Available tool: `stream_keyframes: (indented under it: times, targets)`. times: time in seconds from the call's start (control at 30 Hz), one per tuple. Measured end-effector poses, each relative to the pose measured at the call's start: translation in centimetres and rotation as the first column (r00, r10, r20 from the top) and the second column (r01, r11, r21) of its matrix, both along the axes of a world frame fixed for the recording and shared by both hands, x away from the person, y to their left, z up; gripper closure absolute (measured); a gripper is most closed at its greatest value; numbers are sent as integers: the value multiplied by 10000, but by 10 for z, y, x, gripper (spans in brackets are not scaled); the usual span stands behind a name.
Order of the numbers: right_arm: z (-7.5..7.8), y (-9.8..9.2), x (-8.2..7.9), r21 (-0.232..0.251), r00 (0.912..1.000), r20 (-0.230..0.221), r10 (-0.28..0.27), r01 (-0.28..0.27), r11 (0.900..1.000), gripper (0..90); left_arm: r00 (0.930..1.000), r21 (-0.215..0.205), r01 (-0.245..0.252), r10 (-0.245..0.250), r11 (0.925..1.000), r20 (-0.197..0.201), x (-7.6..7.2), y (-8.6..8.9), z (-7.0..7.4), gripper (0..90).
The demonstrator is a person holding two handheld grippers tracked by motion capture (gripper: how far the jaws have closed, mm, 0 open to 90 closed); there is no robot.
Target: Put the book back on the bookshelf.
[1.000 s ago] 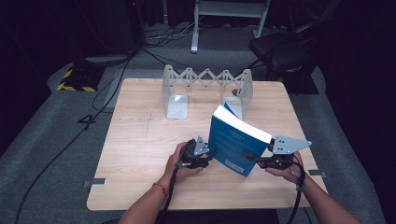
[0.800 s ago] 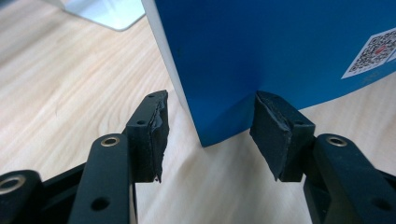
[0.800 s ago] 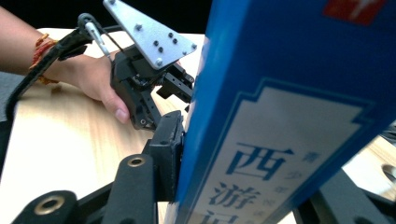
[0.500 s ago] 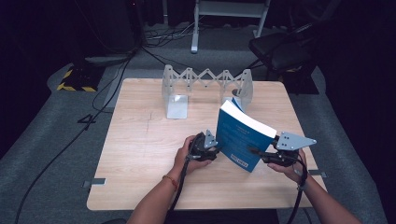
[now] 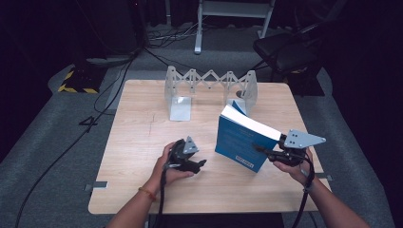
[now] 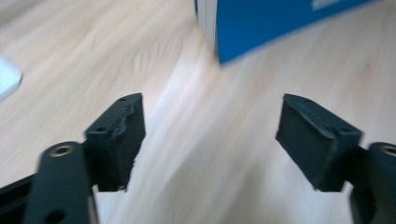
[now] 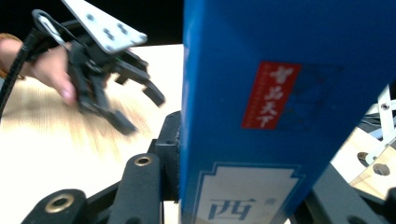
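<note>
A blue paperback book [image 5: 240, 142] stands tilted on its lower edge at the table's right front, its white page block facing up. My right gripper [image 5: 265, 152] is shut on the book's right side; in the right gripper view the blue spine [image 7: 261, 116] with a red label sits between the jaws. My left gripper [image 5: 196, 164] rests low over the wood to the left of the book, open and holding nothing. In the left gripper view its black pads [image 6: 119, 140] stand wide apart, with the book's corner [image 6: 280, 23] beyond them.
A folding metal book rack [image 5: 209, 83] with upright end plates stands at the back of the wooden table [image 5: 142, 142]. Its flat base plate [image 5: 179, 107] lies at the left. A dark chair [image 5: 290, 52] and cables lie on the floor behind.
The left gripper came up against the book's left edge, then drew back to the left, open. The right gripper kept its hold as the book shifted slightly.
</note>
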State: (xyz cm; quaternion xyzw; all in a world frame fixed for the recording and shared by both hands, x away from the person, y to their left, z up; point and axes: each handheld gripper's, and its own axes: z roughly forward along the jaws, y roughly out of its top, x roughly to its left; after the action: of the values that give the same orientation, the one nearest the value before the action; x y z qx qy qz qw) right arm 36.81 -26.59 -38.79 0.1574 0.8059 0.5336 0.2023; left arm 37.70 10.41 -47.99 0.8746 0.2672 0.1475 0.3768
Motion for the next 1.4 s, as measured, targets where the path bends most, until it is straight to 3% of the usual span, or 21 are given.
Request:
stream_keyframes:
  times: [0.03, 0.07, 0.1, 0.3, 0.5, 0.57, 0.73, 1.13, 1.4]
  targets:
    - [0, 0, 0, -25, 10000, 0, 16, -16, 10000, 609, 9999, -44, -102, 102, 9999, -118, -4, 10, -1, 207]
    - [1, 0, 0, -76, 10000, 4, 51, -51, 10000, 610, 9982, 241, -520, 526, 9984, -279, -8, 26, -3, 198]
    - [1, 0, 0, -76, 10000, 4, 51, -51, 10000, 610, 9982, 241, -520, 526, 9984, -279, -8, 26, -3, 191]
    - [5, 1, 5, -72, 9997, -174, -157, 156, 9999, 614, 9868, 726, -1439, 1486, 9869, -639, -22, 69, -14, 173]
    - [10, 0, 13, -85, 9993, -238, -303, 301, 9995, 616, 9757, 498, -1951, 1990, 9795, -918, -29, 90, -20, 190]
    - [14, 0, 16, -22, 9989, -263, -378, 378, 9993, 616, 9707, 441, -2173, 2206, 9751, -953, -30, 93, -21, 176]
    - [21, -3, 20, 7, 9976, -238, -645, 646, 9979, 616, 9672, 179, -2324, 2330, 9724, -1008, -30, 95, -24, 172]
    - [36, -10, 37, -193, 9909, -47, -1342, 1341, 9908, 617, 9672, 119, -2340, 2340, 9722, -986, -30, 94, -25, 159]
    - [55, -8, 60, -664, 9788, 77, -2048, 2049, 9765, 618, 9666, 126, -2370, 2371, 9714, -971, -29, 92, -25, 154]
